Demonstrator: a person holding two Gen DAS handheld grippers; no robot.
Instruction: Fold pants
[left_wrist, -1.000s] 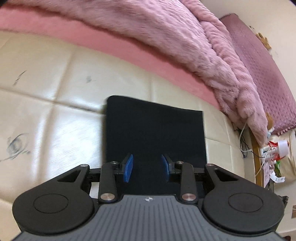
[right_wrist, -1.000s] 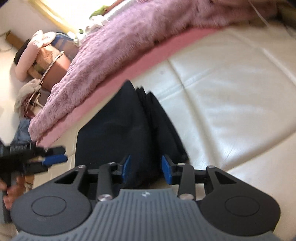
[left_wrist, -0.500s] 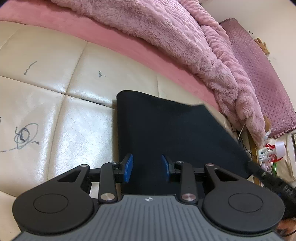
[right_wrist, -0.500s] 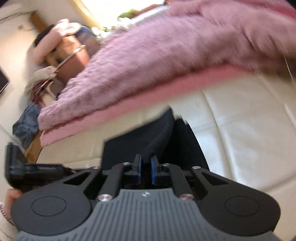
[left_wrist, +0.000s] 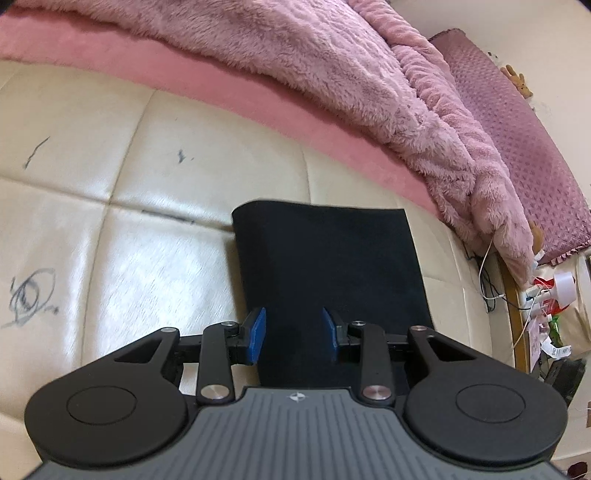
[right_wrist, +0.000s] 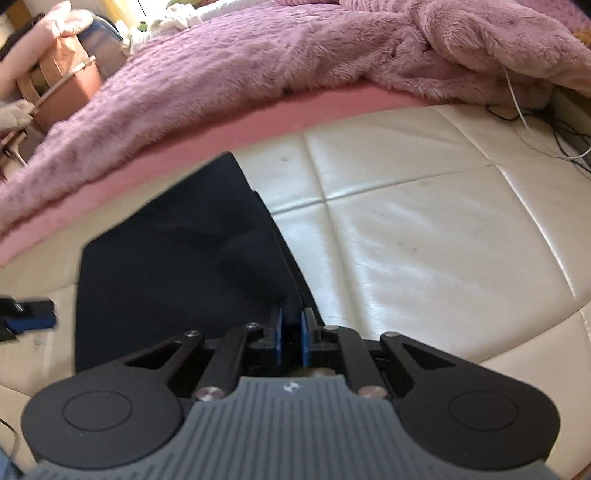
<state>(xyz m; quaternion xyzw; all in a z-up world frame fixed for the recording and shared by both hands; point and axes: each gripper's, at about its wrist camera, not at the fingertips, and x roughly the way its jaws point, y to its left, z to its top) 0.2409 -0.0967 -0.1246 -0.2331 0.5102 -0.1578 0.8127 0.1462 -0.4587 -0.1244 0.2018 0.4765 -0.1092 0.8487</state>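
The black pants (left_wrist: 325, 266) lie folded into a flat rectangle on the cream leather surface (left_wrist: 110, 258). My left gripper (left_wrist: 293, 330) hovers over their near end, blue pads apart, with the dark cloth showing below the gap and nothing pinched. In the right wrist view the pants (right_wrist: 177, 266) spread to the left, with stacked layers along their right edge. My right gripper (right_wrist: 291, 330) is shut on that near right edge, dark cloth caught between its pads. The left gripper (right_wrist: 26, 314) shows at the left border of this view.
A fluffy pink blanket (left_wrist: 332, 74) over a pink mattress edge (left_wrist: 258, 99) runs along the far side, seen too as the blanket (right_wrist: 258, 66). Cables (left_wrist: 487, 266) and small clutter (left_wrist: 554, 295) sit at the right end. Pen marks (left_wrist: 29, 299) dot the leather.
My right gripper closed on the pants' right edge and swung round. The corner that was pulled out to the right half a second ago lies flat again. The left gripper barely moved.
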